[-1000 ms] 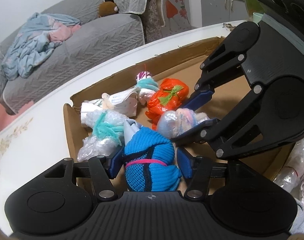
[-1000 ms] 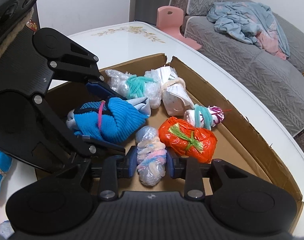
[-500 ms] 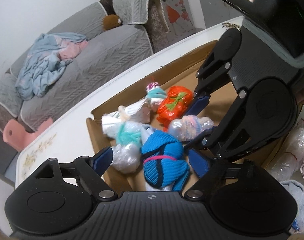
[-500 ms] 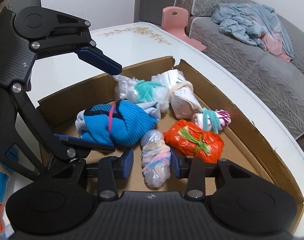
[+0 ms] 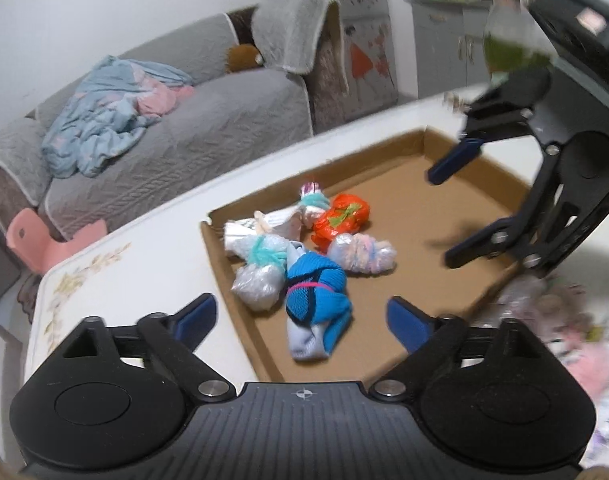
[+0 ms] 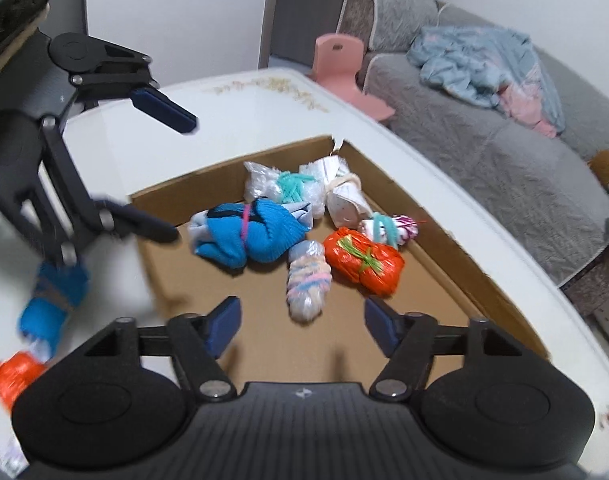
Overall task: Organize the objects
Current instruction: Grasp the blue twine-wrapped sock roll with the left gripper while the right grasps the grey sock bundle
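Six bundles lying loose on floor of cardboard tray, packed close in far-left corner as seen from left gripper; probably put tight there to leave the rest of floor free for more. Blue bundle just ahead of left gripper, betw. line of its pads but not touched; lying on side w/ pink band around the middle. Left gripper jaws have just been opening, now very wide, nothing held, pads clear of blue bundle on both sides. Pastel bundle straight ahead of right gripper, lying lengthwise, also free. Right gripper jaws have just been opening too, now wide apart, nothing betw. pads, no contact seen. Orange bundle just right of pastel one from right gripper, touching or nearly so; cannot tell which. Beyond these: clear bag w/ teal tie, white bag, small bundle w/ teal wrap, all against far wall of tray. Judged: both items just set down, release step done. More bundles outside tray on table: blue one and orange one to left of right gripper, blurred; blurred pile right of left gripper. Likely next to fetch from there.
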`<state>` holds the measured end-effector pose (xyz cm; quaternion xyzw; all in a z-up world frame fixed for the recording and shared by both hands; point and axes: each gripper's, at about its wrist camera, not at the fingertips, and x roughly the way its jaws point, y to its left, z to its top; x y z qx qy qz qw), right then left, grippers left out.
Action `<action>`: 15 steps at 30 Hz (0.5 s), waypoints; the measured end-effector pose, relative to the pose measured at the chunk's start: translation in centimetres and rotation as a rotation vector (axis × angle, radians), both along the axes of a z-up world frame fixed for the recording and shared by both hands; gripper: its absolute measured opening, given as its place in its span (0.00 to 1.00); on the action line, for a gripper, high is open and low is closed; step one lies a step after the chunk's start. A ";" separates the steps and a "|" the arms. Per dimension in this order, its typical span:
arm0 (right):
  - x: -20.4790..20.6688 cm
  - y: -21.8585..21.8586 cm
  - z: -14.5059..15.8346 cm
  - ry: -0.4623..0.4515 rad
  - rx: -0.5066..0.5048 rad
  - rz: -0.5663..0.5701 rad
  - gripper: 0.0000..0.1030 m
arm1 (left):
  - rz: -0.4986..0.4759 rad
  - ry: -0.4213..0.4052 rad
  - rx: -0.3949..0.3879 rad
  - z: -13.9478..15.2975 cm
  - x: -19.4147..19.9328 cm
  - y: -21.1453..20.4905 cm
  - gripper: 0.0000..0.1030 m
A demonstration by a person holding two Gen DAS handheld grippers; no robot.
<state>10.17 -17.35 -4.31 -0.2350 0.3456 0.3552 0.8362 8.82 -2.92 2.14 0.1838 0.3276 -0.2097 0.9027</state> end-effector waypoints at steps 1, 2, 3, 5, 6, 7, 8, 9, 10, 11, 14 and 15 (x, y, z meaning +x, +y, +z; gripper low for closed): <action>-1.0 -0.6 0.5 -0.011 0.006 -0.006 0.73 | 0.009 -0.008 -0.023 0.5 -1.0 0.6 0.98; -2.0 -1.3 0.9 -0.021 0.012 -0.015 0.74 | 0.018 -0.018 -0.048 0.9 -2.1 1.1 1.00; -3.1 -1.8 1.2 -0.032 0.019 -0.030 0.75 | 0.027 -0.023 -0.075 1.1 -3.0 1.6 1.00; -5.5 -3.3 1.5 -0.052 0.057 -0.064 0.82 | 0.044 -0.010 -0.119 1.1 -4.7 2.3 1.00; -6.9 -4.1 1.5 -0.055 0.077 -0.064 0.82 | 0.039 -0.010 -0.140 0.9 -5.6 2.6 1.00; -8.3 -4.9 1.4 -0.060 0.098 -0.067 0.83 | 0.038 -0.011 -0.150 0.6 -6.8 2.9 1.00; -9.7 -5.6 1.0 -0.054 0.121 -0.076 0.83 | 0.040 -0.012 -0.155 0.2 -7.7 3.1 1.00; -10.9 -6.2 0.7 -0.043 0.140 -0.077 0.83 | 0.033 -0.008 -0.161 -0.2 -8.8 3.2 1.00; -12.3 -6.8 0.3 -0.040 0.155 -0.074 0.84 | 0.023 0.002 -0.167 -0.7 -9.6 3.3 1.00; -13.7 -7.2 -0.2 -0.041 0.164 -0.076 0.85 | 0.013 0.009 -0.172 -1.2 -10.3 3.4 1.00; -16.5 -8.3 -1.6 -0.038 0.186 -0.091 0.87 | 0.006 0.039 -0.200 -2.8 -11.8 3.7 1.00; -17.0 -8.5 -2.1 -0.028 0.193 -0.093 0.87 | 0.003 0.060 -0.211 -3.4 -12.1 3.8 1.00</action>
